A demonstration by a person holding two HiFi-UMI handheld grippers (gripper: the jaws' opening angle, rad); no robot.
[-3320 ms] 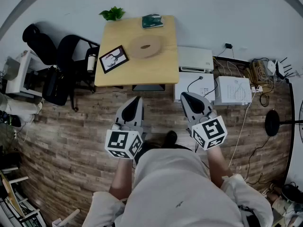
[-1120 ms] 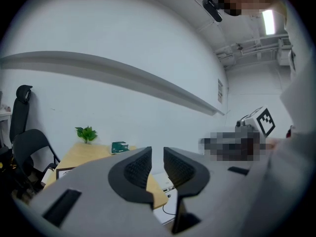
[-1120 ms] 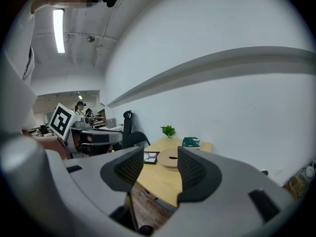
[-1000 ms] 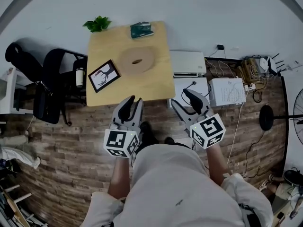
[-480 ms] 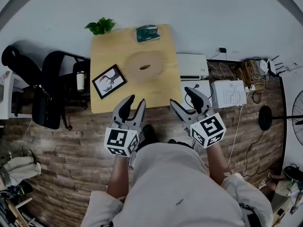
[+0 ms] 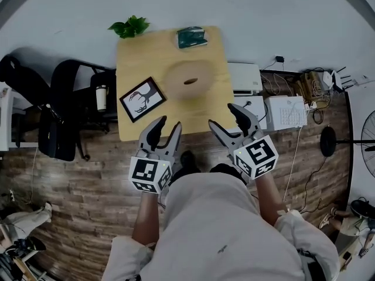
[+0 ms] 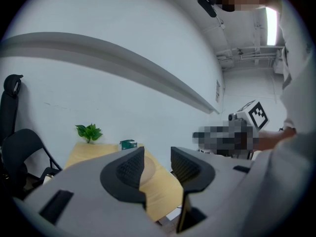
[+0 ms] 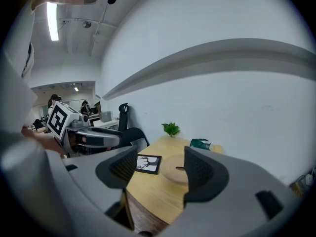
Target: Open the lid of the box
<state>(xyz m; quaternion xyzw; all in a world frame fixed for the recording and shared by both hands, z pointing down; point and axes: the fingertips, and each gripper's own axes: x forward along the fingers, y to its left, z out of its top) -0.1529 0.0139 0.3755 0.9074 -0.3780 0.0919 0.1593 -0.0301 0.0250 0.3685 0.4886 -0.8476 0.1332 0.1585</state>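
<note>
The person stands at the near edge of a pale wooden worktop [image 6: 132,57], a gripper in each hand, both held just short of that edge and above the plank floor [image 6: 88,174]. The left gripper [image 6: 169,124] has its jaws parting, and its own view shows only the worktop and wall through the gap between them. The right gripper [image 6: 222,116] is likewise spreading its jaws and grasps nothing; its dark ribbed pads [image 8: 197,169] frame the far things on the worktop. The round wooden box [image 6: 188,81] lies flat towards the right side of the worktop, roughly midway between its near and far edges, with a small slot in its top and the lid in place – well apart from both grippers. To its left, nearer the person, lies a black picture frame [image 6: 142,99] turned at an angle. A small green packet [image 6: 191,37] sits at the far edge, and a leafy plant [image 6: 130,26] at the far left corner. Dark chairs [image 6: 64,98] stand to the left of the worktop.
</note>
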